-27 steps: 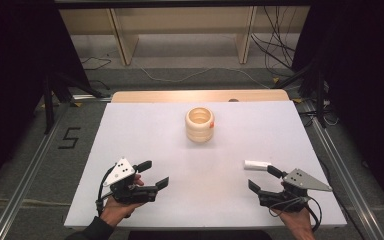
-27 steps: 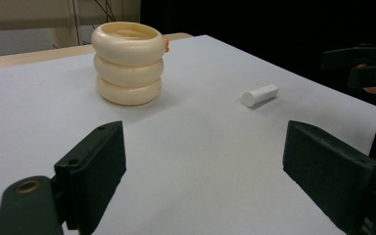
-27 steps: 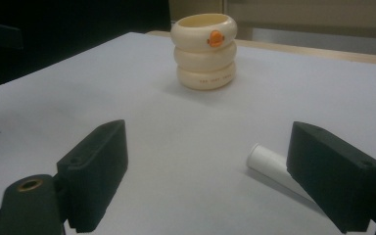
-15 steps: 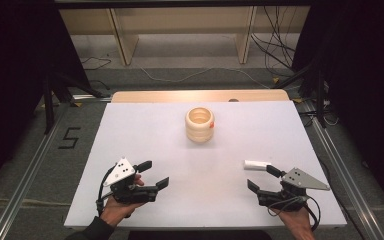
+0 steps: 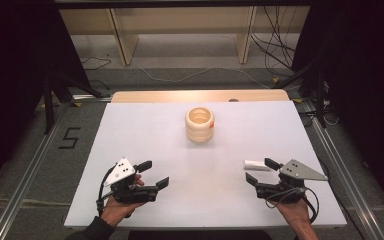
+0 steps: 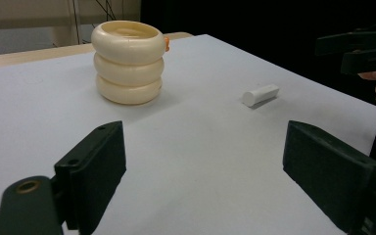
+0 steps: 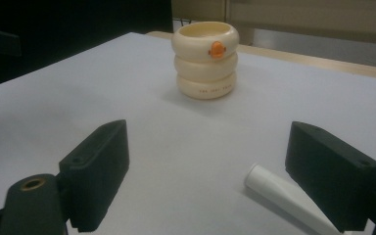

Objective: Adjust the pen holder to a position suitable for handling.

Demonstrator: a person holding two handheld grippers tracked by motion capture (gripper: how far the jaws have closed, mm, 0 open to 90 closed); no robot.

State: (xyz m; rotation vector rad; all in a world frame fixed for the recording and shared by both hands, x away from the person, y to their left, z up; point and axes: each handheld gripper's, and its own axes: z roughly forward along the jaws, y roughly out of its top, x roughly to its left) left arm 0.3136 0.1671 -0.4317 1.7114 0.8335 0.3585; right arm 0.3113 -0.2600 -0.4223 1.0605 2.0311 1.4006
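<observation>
1. The left gripper (image 5: 152, 173) hovers low over the near left of the white table (image 5: 145, 130), jaws wide apart with nothing between them and touching nothing.
2. The right gripper (image 5: 262, 171) sits at the near right, jaws also spread wide and holding nothing. One fingertip (image 5: 272, 163) lies just beside the end of the white tube (image 5: 254, 164); whether they touch cannot be told.
3. The tube lies flat on the table. In the right gripper view the tube (image 7: 286, 198) is just inside the right-hand jaw, which covers its near end.
4. The cream cup (image 5: 199, 124), shaped like three stacked rings, stands upright at mid-table toward the far edge, well apart from both grippers. An orange knob (image 7: 216, 49) marks its top ring, and small print on the bottom ring is too fine to read.
5. In the left gripper view the tube (image 6: 260, 94) lies to the right of the cup (image 6: 129, 61), and the other gripper is cut off at the right edge.
6. Against the earlier frames, both grippers, the tube and the cup sit where they were; nothing has shifted noticeably.
</observation>
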